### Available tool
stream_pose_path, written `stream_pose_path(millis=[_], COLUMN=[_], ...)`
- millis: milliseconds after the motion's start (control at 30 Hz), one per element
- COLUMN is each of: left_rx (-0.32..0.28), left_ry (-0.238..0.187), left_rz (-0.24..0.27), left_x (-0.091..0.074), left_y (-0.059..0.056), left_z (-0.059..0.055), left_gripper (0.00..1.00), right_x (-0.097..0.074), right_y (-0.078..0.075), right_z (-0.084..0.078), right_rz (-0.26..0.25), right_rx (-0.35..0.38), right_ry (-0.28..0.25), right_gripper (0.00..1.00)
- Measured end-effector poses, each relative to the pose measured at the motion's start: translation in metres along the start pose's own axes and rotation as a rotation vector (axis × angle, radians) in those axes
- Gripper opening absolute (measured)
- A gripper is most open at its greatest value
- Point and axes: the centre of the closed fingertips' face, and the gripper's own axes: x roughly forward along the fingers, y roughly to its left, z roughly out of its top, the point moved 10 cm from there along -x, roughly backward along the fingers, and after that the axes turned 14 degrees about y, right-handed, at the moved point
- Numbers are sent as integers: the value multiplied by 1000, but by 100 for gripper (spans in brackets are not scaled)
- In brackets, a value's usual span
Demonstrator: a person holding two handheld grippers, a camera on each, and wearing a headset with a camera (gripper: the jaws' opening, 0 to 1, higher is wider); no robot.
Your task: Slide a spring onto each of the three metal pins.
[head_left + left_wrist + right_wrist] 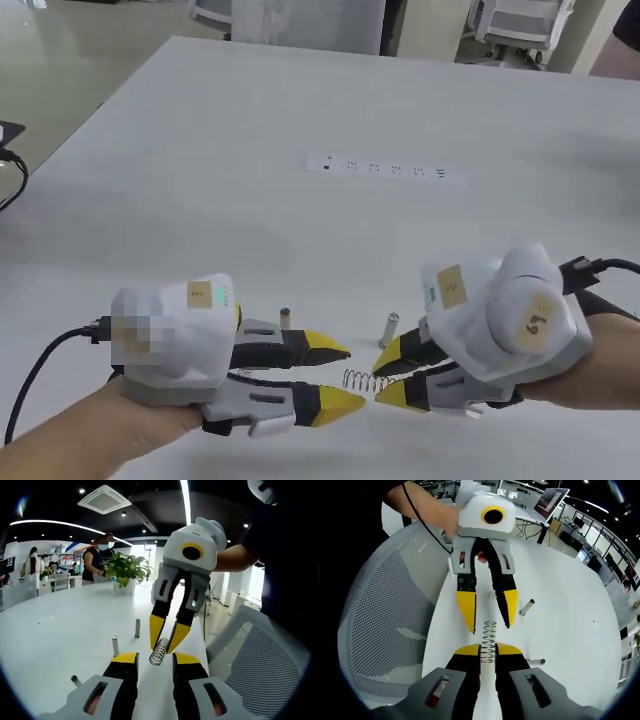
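A small coil spring (358, 380) lies level just above the white table, with my right gripper (385, 378) shut on one end. My left gripper (345, 376) faces it, open, its yellow tips on either side of the spring's free end. In the right gripper view the spring (489, 635) sticks out from my right gripper (489, 651) toward the open left gripper (489, 617). The left gripper view has the spring (158, 652) in the right gripper (164, 642), just ahead of my left gripper (156, 658). Two metal pins (285, 320) (390, 328) stand behind the grippers; a third pin (75, 681) lies nearer.
A white power strip (385, 170) lies across the middle of the table (200, 180). A black cable (12, 180) curls at the left edge. A grey mesh chair (390, 610) stands at the near side. People and a potted plant (125, 569) are far off.
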Motion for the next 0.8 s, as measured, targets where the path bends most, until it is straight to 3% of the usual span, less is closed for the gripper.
stream_pose_path(millis=[367,800], left_rx=[17,30], left_ry=[-4,-1], left_rz=[-16,-13], left_x=[1,2], left_y=[-5,-7], left_z=[1,1], left_gripper=[9,4], right_x=[-3,-4], right_y=[2,3], right_z=[3,3], right_rz=[-4,-3], right_rx=[-29,-46], right_ry=[-23,-24], right_gripper=[7,7])
